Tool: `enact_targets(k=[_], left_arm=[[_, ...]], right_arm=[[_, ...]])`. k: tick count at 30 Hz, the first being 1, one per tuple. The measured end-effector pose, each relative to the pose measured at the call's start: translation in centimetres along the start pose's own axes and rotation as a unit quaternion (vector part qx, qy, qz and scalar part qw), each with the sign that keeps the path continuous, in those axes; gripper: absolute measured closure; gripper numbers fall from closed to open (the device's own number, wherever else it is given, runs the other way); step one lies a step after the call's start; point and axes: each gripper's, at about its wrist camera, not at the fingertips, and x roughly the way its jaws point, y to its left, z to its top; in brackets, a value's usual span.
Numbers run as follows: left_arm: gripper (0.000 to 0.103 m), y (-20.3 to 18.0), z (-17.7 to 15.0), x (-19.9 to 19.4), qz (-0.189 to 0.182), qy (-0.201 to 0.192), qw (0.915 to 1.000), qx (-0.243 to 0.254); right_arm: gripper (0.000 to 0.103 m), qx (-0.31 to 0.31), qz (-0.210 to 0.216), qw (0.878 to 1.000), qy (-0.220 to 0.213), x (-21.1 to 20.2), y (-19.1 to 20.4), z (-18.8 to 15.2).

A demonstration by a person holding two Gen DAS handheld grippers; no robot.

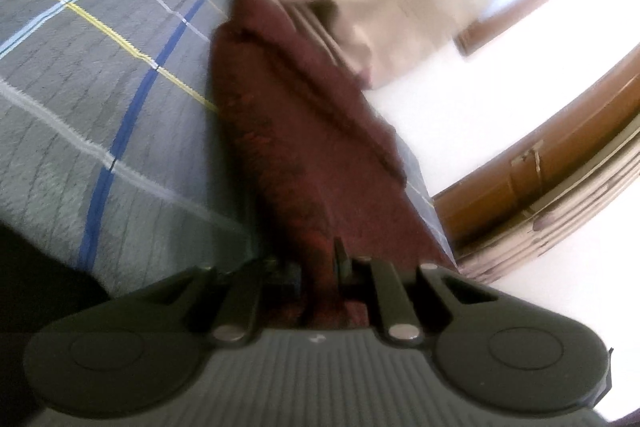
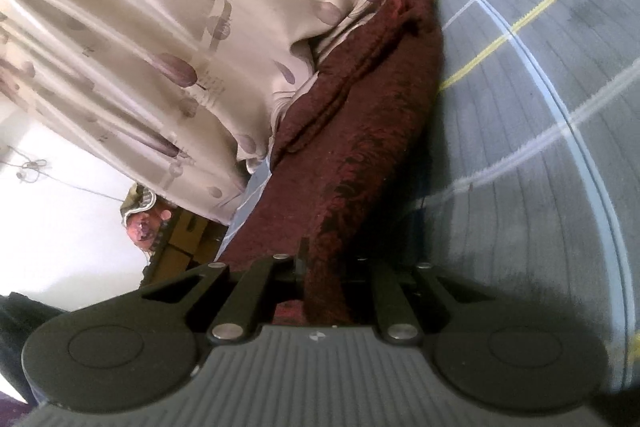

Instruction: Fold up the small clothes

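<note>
Now both tongs clamp the maroon cloth [image 1: 304, 147]: left tongs [image 1: 324, 267] and right tongs [image 2: 324, 267] each pinch it above the grey checked bedspread [image 1: 100, 87], beside the beige curtain [image 2: 120, 27].

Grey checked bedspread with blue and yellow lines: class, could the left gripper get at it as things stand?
Probably not right away. The left gripper is shut on the dark red patterned cloth, so its jaws are occupied, though the grey checked bedspread lies bare and unobstructed beside it.
</note>
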Motion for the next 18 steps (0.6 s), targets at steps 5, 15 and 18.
enact_targets(k=[5, 15, 18], left_arm=[[0.09, -0.4, -0.4, -1.5, -0.011, -0.007, 0.9999, -0.007], [0.09, -3.7, 2.3, -1.9, -0.036, -0.035, 0.9983, 0.027], [0.09, -4.7, 3.9, -1.7, -0.041, -0.053, 0.9971, 0.036]], right_arm=[[0.09, 0.011, 0.006, 1.0, 0.005, -0.8, 0.2, -1.0], [0.089, 0.02, 0.039, 0.999, 0.003, -1.7, 2.2, 0.9], [0.089, 0.016, 0.05, 0.999, 0.002, -1.3, 2.8, 2.4]])
